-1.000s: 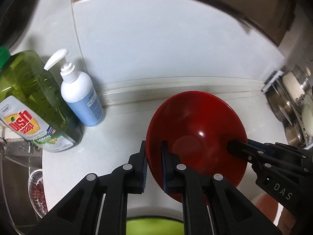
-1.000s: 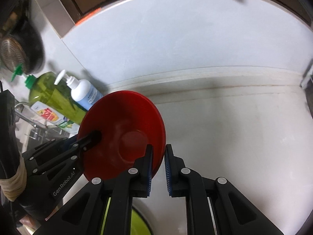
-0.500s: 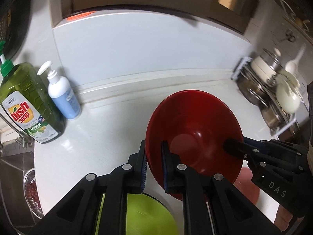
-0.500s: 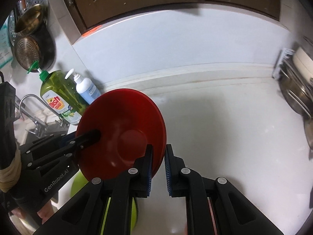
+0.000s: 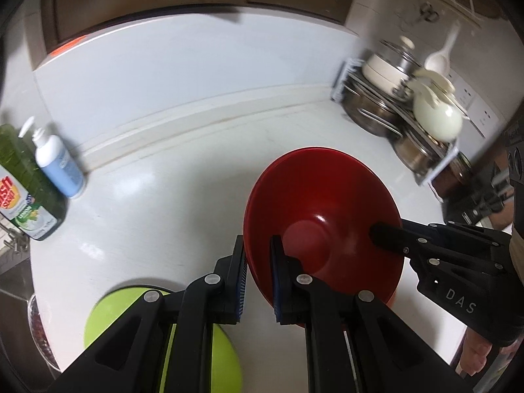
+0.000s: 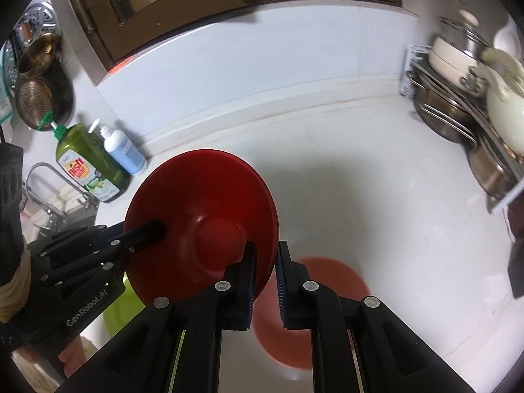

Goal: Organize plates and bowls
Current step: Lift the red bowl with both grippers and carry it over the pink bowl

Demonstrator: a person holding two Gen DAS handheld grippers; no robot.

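Lifted higher since before, the empty red bowl [image 5: 322, 226] stays clamped at opposite rims by left gripper [image 5: 257, 278] and right gripper [image 6: 263, 283].

White countertop [image 5: 170, 196] under a dark wooden cabinet [image 6: 229, 3].

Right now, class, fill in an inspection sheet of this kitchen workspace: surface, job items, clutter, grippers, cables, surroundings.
Surface: white counter, bare in the middle.
Job's things: red bowl held tilted above the counter; green dish and reddish dish below.
Clutter: dish soap bottle, pump bottle.
Grippers: left gripper and right gripper both clamp the bowl's rim.
Cables: nothing seen.
Surroundings: pot rack, faucet, hanging strainers.
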